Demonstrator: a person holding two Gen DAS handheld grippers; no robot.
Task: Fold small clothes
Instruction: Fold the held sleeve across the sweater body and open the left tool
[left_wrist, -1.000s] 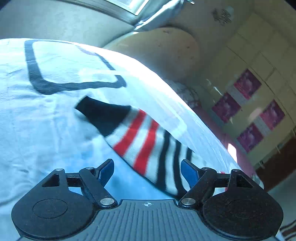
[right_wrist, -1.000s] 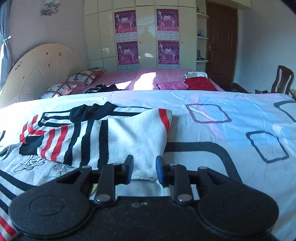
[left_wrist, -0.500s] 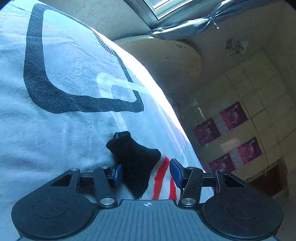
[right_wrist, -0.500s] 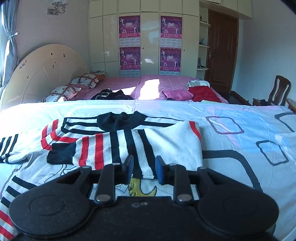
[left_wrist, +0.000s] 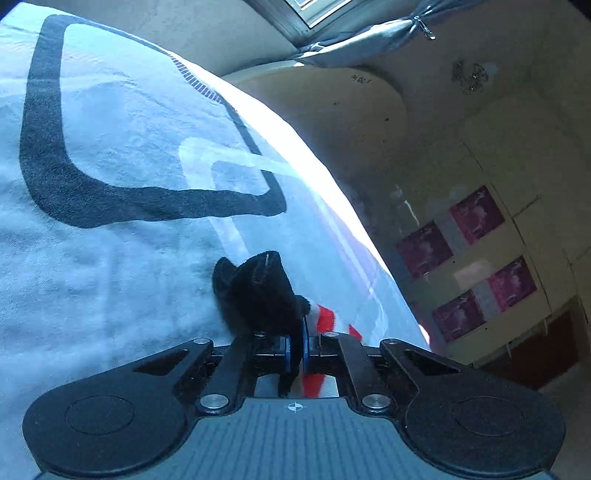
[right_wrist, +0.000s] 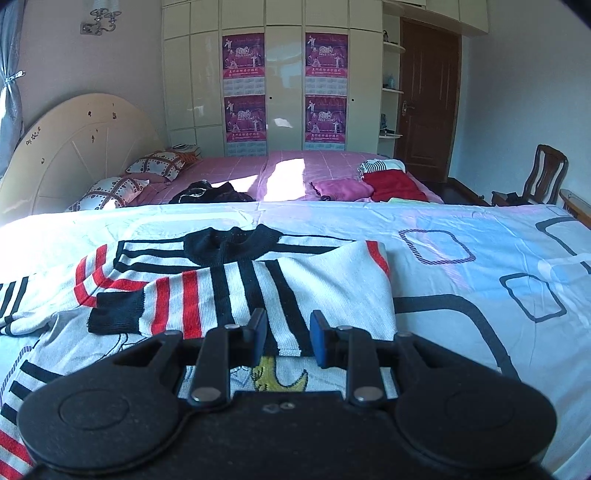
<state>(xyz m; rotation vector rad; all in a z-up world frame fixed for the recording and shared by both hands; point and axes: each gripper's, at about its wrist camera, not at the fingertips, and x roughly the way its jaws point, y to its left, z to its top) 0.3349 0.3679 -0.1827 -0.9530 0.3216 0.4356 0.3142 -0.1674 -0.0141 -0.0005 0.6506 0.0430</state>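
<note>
Now left tool (left_wrist: 295, 349) clamped on black cuff (left_wrist: 258, 295) of striped white, red and black knit sweater (right_wrist: 258, 291), spread on patterned white bedsheet (right_wrist: 461, 332); right tool (right_wrist: 288, 338) narrowly parted, empty. Risk: thin pinch slipping, sleeve dropping mid-fold.

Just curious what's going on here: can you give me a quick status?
Left gripper shut on sweater's black cuff. Right gripper open, over folded striped sweater. Nothing in the way on the bedsheet.
</note>
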